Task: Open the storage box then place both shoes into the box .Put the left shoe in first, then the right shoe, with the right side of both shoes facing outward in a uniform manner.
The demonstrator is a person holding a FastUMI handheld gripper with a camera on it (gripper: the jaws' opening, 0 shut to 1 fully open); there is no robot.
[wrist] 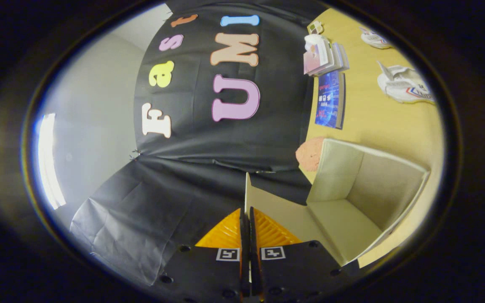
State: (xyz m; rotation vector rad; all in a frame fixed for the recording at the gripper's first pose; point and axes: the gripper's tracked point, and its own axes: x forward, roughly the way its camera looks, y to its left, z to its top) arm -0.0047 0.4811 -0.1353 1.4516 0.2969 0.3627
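The cream storage box (369, 189) stands open on the wooden table (377, 126), its inside empty. Its lid flap (280, 212) is swung out from the box, and the flap's thin edge runs down between my fingers. My gripper (246, 210) is shut on that lid edge. Two white shoes lie on the table well beyond the box: the nearer one (406, 86) has red and blue side stripes, and the farther one (375, 38) lies behind it. The whole view is tilted, with the table standing on its side.
A blue book (331, 101) lies flat between the box and a small stack of books (324, 57). A pink rounded object (310, 153) sits against the box's far wall. The black cloth wall (209, 168) and a grey wall (95, 118) lie ahead.
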